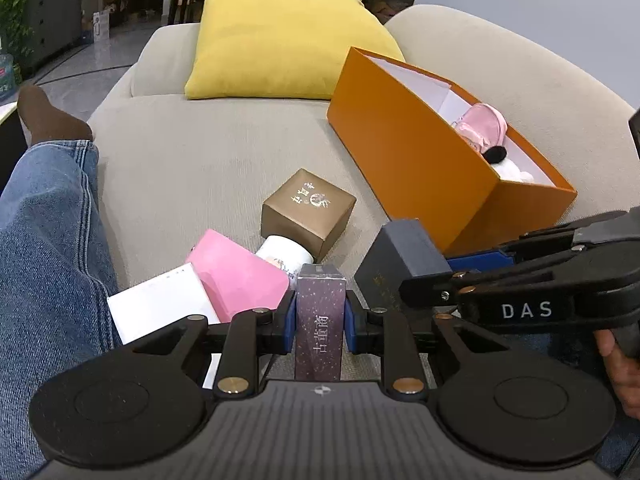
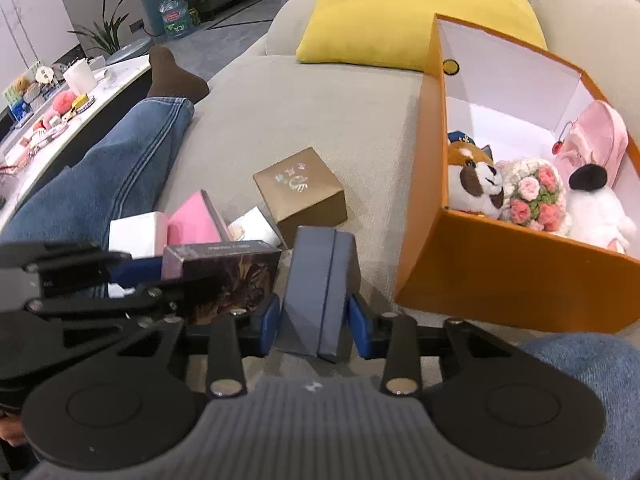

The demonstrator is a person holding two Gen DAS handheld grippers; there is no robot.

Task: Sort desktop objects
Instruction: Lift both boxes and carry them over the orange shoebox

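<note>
My left gripper (image 1: pixel 319 320) is shut on a tall purple starry box (image 1: pixel 320 320), which also shows in the right wrist view (image 2: pixel 224 272). My right gripper (image 2: pixel 314 320) is shut on a dark blue-grey box (image 2: pixel 316 292), seen from the left wrist as well (image 1: pixel 400 260). On the sofa ahead lie a gold-brown cube box (image 1: pixel 308 210), a white cylinder (image 1: pixel 286 258), a pink box (image 1: pixel 236 276) and a white booklet (image 1: pixel 160 304). An open orange box (image 2: pixel 500 272) to the right holds plush toys (image 2: pixel 476 180), a crocheted bouquet (image 2: pixel 536 196) and a pink pouch (image 2: pixel 600 136).
A yellow cushion (image 1: pixel 288 40) leans at the sofa's back. A person's jeans leg (image 1: pixel 44 248) and brown sock (image 1: pixel 48 116) lie along the left. A low white table (image 2: pixel 52 100) with clutter stands left of the sofa.
</note>
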